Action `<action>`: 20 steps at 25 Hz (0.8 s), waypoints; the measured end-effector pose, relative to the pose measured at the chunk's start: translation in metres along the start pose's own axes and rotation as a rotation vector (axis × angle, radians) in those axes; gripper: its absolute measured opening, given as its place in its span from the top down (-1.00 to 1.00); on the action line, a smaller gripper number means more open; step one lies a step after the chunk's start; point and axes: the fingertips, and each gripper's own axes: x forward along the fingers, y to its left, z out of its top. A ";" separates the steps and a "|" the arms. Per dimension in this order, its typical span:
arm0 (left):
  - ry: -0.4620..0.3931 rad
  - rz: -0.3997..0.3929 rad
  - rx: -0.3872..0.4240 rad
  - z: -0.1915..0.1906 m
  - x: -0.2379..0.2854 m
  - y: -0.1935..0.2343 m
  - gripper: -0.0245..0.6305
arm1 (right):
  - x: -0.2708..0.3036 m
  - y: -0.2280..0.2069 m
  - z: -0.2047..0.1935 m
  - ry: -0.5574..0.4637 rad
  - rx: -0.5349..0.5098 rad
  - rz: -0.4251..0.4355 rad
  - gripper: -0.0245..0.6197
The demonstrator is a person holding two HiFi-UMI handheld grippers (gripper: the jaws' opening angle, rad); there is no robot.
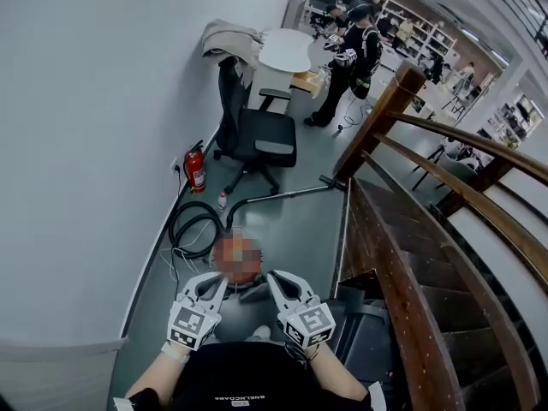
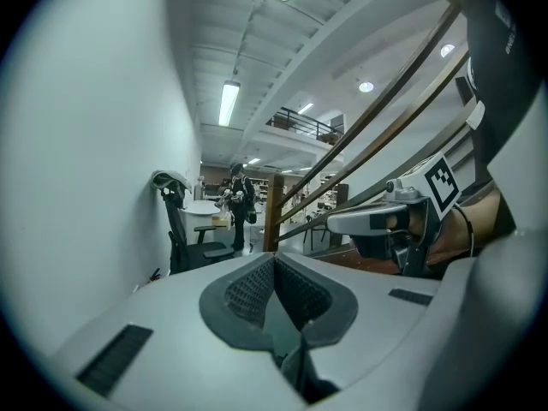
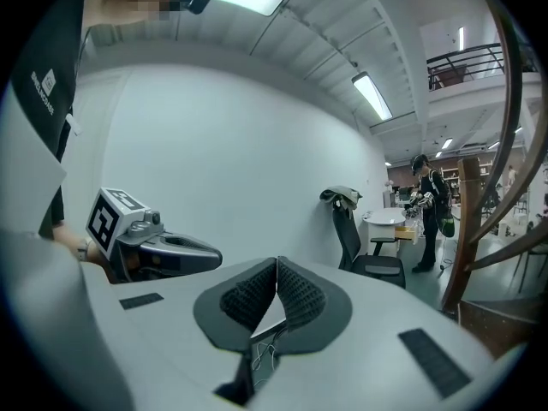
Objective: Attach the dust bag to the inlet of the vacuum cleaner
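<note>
Jaws pressed together, left gripper (image 1: 217, 282) and right gripper (image 1: 276, 279) hover side by side, empty.

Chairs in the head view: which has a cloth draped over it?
The black wheeled office chair by the white wall; a beige cloth hangs over its backrest. The chair beyond the wooden stair railing has none.

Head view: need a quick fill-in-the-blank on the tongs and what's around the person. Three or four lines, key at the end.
1. The left tongs and the right tongs are both ___, with nothing between them.
2. The fire extinguisher by the wall is ___ in colour.
3. The round table beyond the office chair is ___ in colour.
4. The wooden staircase rises on the person's ___ side.

Missing words: shut; red; white; right
</note>
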 end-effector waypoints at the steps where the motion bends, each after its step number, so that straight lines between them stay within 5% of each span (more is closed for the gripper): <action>1: -0.004 -0.001 -0.003 0.002 -0.001 0.000 0.88 | 0.000 0.001 0.003 -0.004 -0.003 0.003 0.84; 20: -0.150 -0.054 -0.106 0.035 -0.006 0.003 0.88 | 0.010 -0.001 0.016 -0.034 -0.021 0.003 0.84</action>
